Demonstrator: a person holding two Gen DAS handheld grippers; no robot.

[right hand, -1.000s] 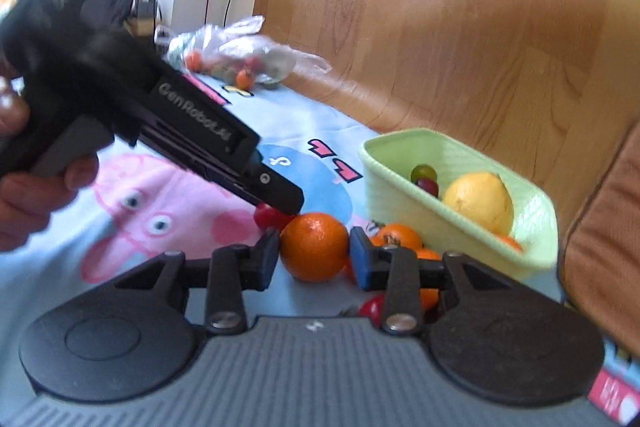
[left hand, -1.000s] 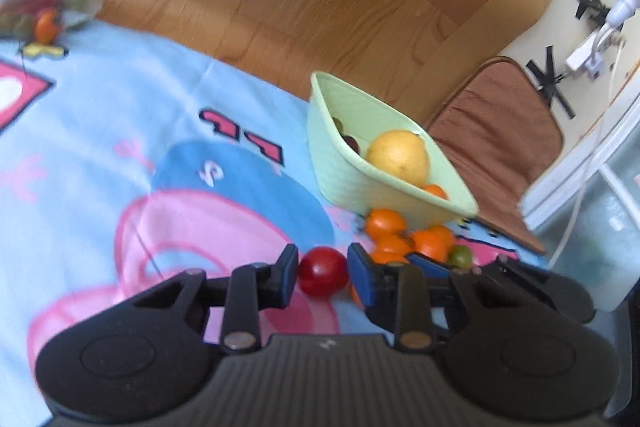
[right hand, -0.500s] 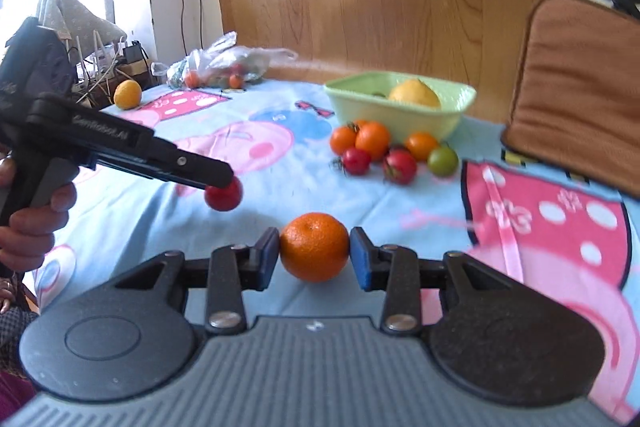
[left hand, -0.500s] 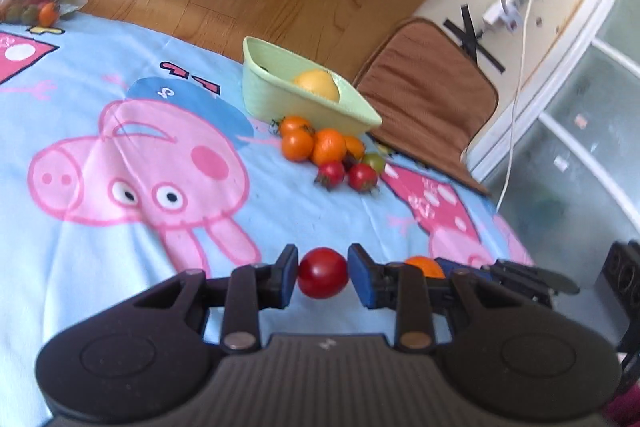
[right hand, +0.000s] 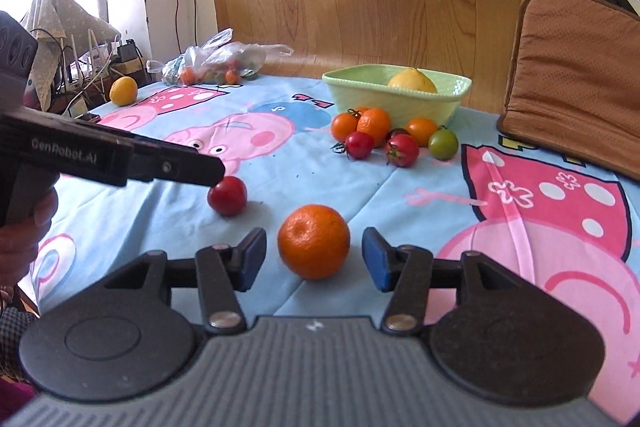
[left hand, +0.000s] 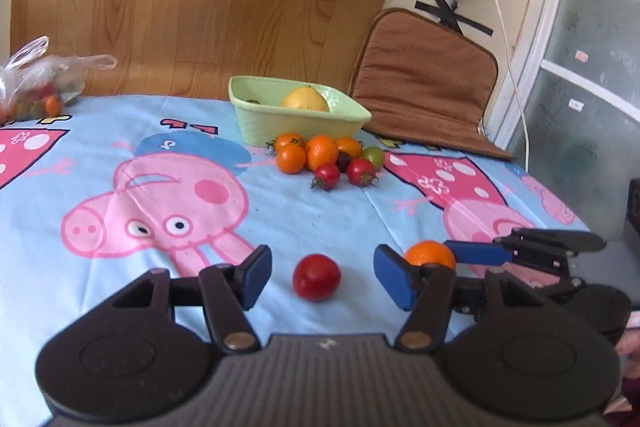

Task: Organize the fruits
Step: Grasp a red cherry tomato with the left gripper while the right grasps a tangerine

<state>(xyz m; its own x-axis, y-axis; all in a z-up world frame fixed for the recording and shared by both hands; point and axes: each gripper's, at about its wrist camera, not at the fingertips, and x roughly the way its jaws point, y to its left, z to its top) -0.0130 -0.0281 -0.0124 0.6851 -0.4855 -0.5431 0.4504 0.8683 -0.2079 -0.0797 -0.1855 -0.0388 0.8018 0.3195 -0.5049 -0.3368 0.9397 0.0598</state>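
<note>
My left gripper (left hand: 322, 277) is open, with a red tomato (left hand: 316, 282) lying on the tablecloth between its fingers, touched by neither. My right gripper (right hand: 314, 259) is open around an orange (right hand: 314, 241) that rests on the cloth. The orange also shows in the left wrist view (left hand: 429, 254), and the tomato in the right wrist view (right hand: 227, 195). A pile of small oranges and tomatoes (left hand: 326, 159) lies in front of a pale green bowl (left hand: 280, 123) holding a lemon (left hand: 305, 99).
A plastic bag of fruit (left hand: 36, 87) sits at the far left of the cartoon tablecloth (left hand: 160, 187). A brown cushion (left hand: 424, 95) leans at the far right. A yellow fruit (right hand: 123, 91) lies near the table's left edge. A wooden panel stands behind.
Both grippers pulled back from the bowl, came down to the near part of the cloth and opened. The tomato and the orange now lie released on the cloth.
</note>
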